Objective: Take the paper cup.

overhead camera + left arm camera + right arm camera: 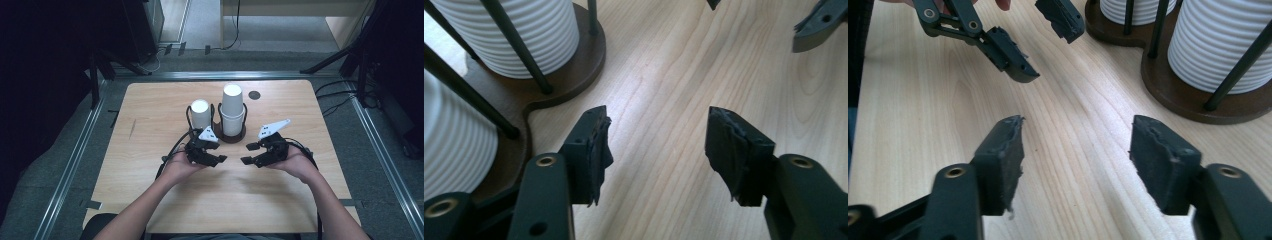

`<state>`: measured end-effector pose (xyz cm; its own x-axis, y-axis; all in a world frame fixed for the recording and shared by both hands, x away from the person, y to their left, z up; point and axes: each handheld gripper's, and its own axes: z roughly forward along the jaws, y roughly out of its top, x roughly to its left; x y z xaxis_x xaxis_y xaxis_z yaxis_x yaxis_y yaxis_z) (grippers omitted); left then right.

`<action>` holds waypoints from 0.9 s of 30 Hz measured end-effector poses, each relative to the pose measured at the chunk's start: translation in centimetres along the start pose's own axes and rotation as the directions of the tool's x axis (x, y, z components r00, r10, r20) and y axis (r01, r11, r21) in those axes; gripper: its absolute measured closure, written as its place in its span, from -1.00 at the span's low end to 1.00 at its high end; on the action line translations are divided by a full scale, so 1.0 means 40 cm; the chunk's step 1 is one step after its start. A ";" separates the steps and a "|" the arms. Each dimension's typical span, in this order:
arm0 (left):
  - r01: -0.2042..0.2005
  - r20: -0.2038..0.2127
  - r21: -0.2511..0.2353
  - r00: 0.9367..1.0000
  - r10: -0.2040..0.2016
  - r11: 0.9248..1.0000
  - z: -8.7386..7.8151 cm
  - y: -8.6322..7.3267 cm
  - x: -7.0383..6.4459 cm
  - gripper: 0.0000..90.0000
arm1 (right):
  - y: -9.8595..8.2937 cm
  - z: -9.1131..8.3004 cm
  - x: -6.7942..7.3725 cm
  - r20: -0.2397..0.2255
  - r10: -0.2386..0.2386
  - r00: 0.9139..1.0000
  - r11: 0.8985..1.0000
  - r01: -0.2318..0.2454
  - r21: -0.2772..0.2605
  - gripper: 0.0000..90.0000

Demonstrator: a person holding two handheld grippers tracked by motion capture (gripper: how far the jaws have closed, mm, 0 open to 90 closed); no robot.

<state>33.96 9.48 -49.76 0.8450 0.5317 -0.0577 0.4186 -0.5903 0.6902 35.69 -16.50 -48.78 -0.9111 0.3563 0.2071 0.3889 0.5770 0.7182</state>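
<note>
While my left gripper and right gripper hover mid-frame, jaws wide, the cup holder stands just above.

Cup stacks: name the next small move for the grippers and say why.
Probably move the right gripper forward to the taller stack and close on its top cup. Both grippers are open and hold nothing, the left gripper too, and both hover short of the holder. That stack rises above the shorter one.
</note>
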 end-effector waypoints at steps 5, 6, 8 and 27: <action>0.042 0.020 -0.005 0.999 -0.042 0.999 -0.005 0.001 0.007 0.08 | 0.010 -0.004 -0.008 0.039 0.085 0.996 0.996 -0.084 -0.015 -0.48; 0.039 0.016 -0.005 0.999 -0.039 0.999 -0.006 0.002 0.008 0.10 | 0.012 -0.008 -0.011 0.057 0.092 0.994 0.996 -0.090 -0.026 -0.47; 0.046 0.020 -0.002 0.999 -0.046 0.999 -0.008 0.002 0.010 0.14 | 0.012 -0.015 -0.017 0.074 0.084 0.994 0.996 -0.081 -0.043 -0.42; 0.158 0.057 -0.023 0.986 -0.157 0.987 -0.030 0.006 0.033 0.28 | 0.010 -0.027 -0.002 0.123 0.021 0.992 0.999 -0.017 -0.034 0.11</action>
<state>34.76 10.76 -48.82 0.7866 0.5818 -0.2066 0.5392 -0.4843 0.6890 35.78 -17.10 -47.81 -0.8791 0.4559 0.1391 0.3995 0.5455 0.7368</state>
